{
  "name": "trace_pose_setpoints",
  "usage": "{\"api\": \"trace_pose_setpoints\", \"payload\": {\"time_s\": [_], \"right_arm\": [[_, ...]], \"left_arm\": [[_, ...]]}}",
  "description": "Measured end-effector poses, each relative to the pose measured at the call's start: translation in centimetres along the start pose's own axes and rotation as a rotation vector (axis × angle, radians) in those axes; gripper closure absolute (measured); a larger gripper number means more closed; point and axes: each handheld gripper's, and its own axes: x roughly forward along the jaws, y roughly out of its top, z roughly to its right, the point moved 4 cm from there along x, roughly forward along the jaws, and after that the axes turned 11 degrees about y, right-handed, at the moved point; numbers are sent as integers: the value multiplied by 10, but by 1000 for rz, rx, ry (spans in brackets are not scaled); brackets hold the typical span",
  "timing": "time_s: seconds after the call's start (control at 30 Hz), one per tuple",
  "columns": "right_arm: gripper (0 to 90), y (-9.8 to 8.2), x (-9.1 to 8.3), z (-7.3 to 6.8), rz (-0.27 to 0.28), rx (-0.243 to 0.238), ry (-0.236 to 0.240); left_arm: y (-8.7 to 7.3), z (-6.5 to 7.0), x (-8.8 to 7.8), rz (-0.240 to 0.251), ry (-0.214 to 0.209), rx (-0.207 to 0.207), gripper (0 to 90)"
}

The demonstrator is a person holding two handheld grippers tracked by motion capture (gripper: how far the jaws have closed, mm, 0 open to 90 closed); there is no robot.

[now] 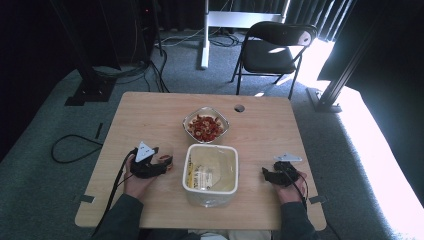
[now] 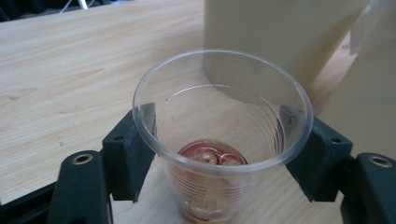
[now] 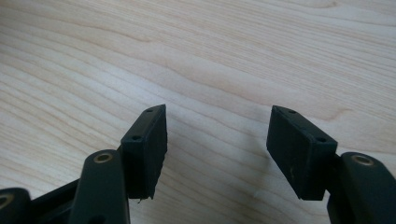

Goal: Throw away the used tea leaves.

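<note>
Cup point(image 2: 219, 140) base cut off between left gripper point(image 2: 219, 154) fingers.

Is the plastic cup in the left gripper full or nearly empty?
Nearly empty. The clear cup stands upright between the left gripper pads, with a few reddish cereal rings at its bottom.

A clear ribbed cup point(image 2: 219, 140) with red-and-cream pieces is seen beside a cream tub point(image 1: 210, 173) on the pale wood-grained surface point(image 1: 150, 115).

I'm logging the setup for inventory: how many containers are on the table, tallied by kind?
Clear plastic cup: 1
Bowl of red and tan snack pieces: 1
White rectangular tub: 1
Total: 3
</note>
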Motion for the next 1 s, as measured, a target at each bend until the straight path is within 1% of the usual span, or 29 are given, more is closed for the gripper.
{"api": "trace_pose_setpoints", "payload": {"time_s": [0.2, 0.3, 0.43, 0.53, 0.63, 0.8, 0.87, 1.0], "right_arm": [[374, -1, 2, 1, -1, 2, 1], [374, -1, 2, 1, 0, 1, 1], [372, -1, 3, 2, 6, 5, 5], [372, -1, 3, 3, 9, 10, 10], [370, -1, 3, 3, 13, 11, 13], [369, -2, 4, 4, 19, 16, 18], [369, -2, 4, 4, 20, 17, 18], [369, -2, 4, 4, 22, 17, 19]], "left_arm": [[12, -8, -7, 21, 22, 5, 328], [19, -13, -10, 31, 37, 18, 330], [29, -19, -14, 48, 46, 15, 332], [37, -23, -17, 59, 56, 20, 333], [45, -27, -19, 67, 61, 29, 333], [59, -34, -21, 85, 63, 32, 334], [61, -35, -22, 87, 63, 33, 334], [71, -41, -23, 97, 65, 40, 335]]}}
